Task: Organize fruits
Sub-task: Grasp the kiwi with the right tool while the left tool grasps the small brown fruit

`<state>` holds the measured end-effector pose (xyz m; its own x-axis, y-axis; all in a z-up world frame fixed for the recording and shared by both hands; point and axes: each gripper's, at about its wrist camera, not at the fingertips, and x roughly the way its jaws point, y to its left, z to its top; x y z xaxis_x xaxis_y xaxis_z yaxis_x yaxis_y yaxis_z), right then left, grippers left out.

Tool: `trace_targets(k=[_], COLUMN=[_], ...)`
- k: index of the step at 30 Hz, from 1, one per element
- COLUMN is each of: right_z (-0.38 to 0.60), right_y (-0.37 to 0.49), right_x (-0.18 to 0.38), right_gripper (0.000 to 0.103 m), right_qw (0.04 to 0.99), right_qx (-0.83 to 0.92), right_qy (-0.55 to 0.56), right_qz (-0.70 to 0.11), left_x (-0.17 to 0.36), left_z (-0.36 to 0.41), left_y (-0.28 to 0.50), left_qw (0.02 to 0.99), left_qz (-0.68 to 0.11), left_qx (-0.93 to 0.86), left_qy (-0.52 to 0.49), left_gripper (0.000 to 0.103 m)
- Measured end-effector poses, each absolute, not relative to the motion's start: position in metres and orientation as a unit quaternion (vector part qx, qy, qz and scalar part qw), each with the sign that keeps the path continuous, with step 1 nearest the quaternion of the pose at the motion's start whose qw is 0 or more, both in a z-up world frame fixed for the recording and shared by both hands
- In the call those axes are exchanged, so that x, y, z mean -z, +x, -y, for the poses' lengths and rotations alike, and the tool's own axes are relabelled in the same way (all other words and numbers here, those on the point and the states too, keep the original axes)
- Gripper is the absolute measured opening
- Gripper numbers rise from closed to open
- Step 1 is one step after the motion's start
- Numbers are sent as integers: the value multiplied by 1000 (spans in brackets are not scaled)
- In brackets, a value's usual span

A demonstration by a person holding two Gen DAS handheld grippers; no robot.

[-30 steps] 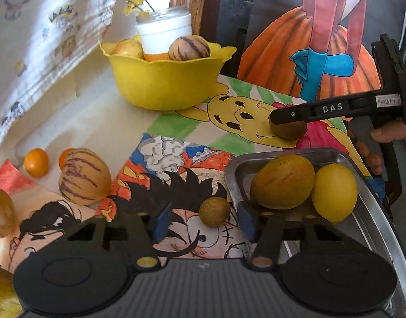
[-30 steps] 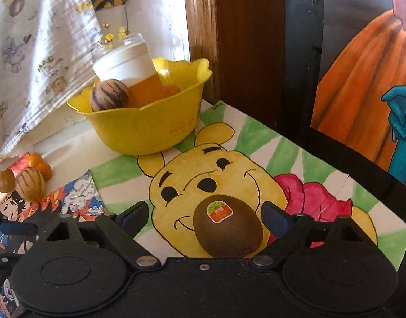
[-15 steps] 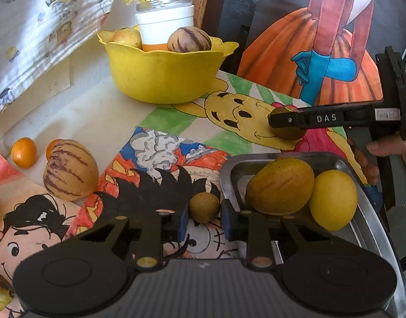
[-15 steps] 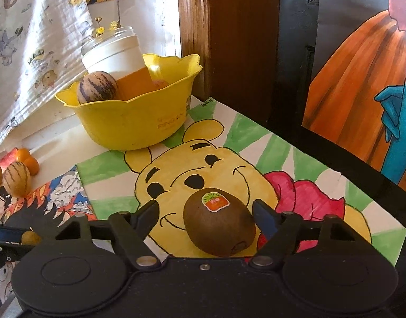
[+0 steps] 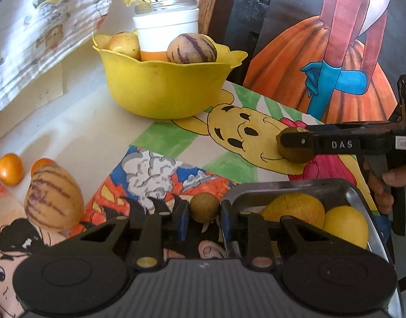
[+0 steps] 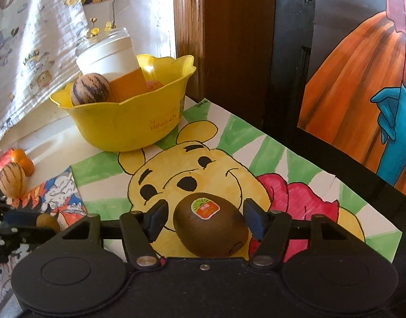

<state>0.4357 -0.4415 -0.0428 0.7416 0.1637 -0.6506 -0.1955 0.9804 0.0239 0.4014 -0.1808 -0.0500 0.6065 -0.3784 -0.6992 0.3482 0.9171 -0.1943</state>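
Note:
My left gripper (image 5: pixel 204 212) is shut on a small round brown fruit (image 5: pixel 203 206) that rests on the cartoon mat, just left of the metal tray (image 5: pixel 295 185). The tray holds two yellow fruits (image 5: pixel 293 209). My right gripper (image 6: pixel 205 221) straddles a brown kiwi (image 6: pixel 210 228) with a sticker, lying on the yellow bear drawing. Its jaws are closing, the pads stand close to the kiwi's sides, and a slim gap shows at the left pad. In the left wrist view the same kiwi (image 5: pixel 293 156) sits behind the right gripper's finger.
A yellow bowl (image 5: pixel 163 90) at the back holds a white jar, a striped melon and an apple. Another striped melon (image 5: pixel 53 198) and two small oranges (image 5: pixel 10 169) lie at the left. A person's hand (image 5: pixel 383 185) grips the right tool beside the tray.
The left jaws came together on the small brown fruit and the gripper shifted towards it. The right jaws narrowed around the kiwi; the right hand stayed put.

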Motion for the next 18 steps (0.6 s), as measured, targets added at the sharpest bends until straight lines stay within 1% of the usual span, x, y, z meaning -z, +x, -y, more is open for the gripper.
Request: trace_targets(k=[8,10,14,18], right_z=[437,436,432,430], right_y=[441,442,441,437], right_x=[51,53,54,50], right_gripper=[65,60,59,58], right_qw=[929,929,927,924], right_qx=[-84,-78,-74,-111], right_qy=[-66,-79,-97,-57], right_qz=[-354,-354,-354,-361], left_x=[50,50,50,50], left_z=[184,184,185,187], left_y=[406,406,407,407], left_qw=[897,898,898,899], left_qz=[-393,-393,-392,-391], left_qx=[201,200,199,198], left_qy=[-19,-19,-17,-15], left_gripper=[28,28,28,28])
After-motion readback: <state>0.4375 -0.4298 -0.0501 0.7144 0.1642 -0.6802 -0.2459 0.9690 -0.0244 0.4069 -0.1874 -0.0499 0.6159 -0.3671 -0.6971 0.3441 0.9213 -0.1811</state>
